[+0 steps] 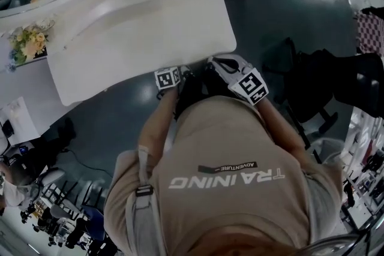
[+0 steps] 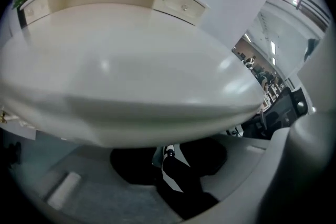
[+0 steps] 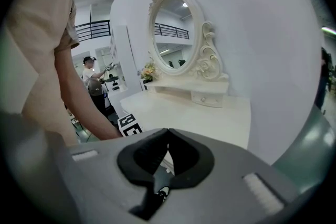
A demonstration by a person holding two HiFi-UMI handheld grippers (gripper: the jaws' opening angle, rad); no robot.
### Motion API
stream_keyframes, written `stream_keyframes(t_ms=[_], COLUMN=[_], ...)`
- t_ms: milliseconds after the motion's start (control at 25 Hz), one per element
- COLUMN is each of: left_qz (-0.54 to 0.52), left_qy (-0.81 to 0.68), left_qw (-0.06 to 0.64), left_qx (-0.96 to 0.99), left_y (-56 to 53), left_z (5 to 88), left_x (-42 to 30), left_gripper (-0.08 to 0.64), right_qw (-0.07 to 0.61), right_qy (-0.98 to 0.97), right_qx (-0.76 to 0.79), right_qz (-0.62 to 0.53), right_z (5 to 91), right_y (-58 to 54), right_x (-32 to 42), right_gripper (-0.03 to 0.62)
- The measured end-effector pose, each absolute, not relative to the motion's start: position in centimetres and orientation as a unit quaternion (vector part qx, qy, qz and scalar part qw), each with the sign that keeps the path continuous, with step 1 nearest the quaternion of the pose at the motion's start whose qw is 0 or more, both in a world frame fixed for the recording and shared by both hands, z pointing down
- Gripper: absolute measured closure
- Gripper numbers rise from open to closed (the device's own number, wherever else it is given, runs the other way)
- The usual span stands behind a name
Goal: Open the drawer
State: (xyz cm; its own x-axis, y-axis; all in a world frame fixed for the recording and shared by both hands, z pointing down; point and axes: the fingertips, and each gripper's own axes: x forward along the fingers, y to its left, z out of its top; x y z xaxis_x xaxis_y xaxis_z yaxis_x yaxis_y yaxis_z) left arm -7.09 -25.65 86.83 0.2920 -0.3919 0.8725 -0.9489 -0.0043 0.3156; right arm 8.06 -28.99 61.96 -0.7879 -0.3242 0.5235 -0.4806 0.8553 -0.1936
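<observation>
The left hand-held gripper (image 2: 167, 152) is released and empty, low by the front edge of the dressing-table tabletop (image 2: 131, 76). The right hand-held gripper (image 3: 167, 134) is clenched on nothing. The visible drawer (image 2: 173, 0) sits at the tabletop's back. Centre the pads on its knob (image 2: 185, 6), then pull straight.

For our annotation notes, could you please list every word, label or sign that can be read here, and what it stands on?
"TRAINING": large white letters on the person's beige shirt, upside down in the head view.
"ADVENTURE": small dark label on the same shirt, also upside down.
Marker cubes: black-and-white square patterns only, no letters.
Anything in the background: too small or blurred to read.
</observation>
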Motion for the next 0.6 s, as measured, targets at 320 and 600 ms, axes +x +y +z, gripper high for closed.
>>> stream_keyframes(t_ms=[320,600], left_qz=[0.292,0.304], left_qy=[-0.516,-0.500], left_qw=[0.482,0.491], left_qx=[0.645,0.645], left_y=[-25.61,-25.15], left_z=[87.16,86.94], left_x=[-6.76,-6.38], left_gripper=[0.416,0.422], right_qw=[0.238,0.228], right_qy=[-0.930,-0.931], right_qx=[0.225,0.234], right_qz=[0.167,0.163], right_z=[62.05,61.52], right_y=[-28.78,-29.45], right_x=[8.22,8.37], right_gripper=[0.589,0.589])
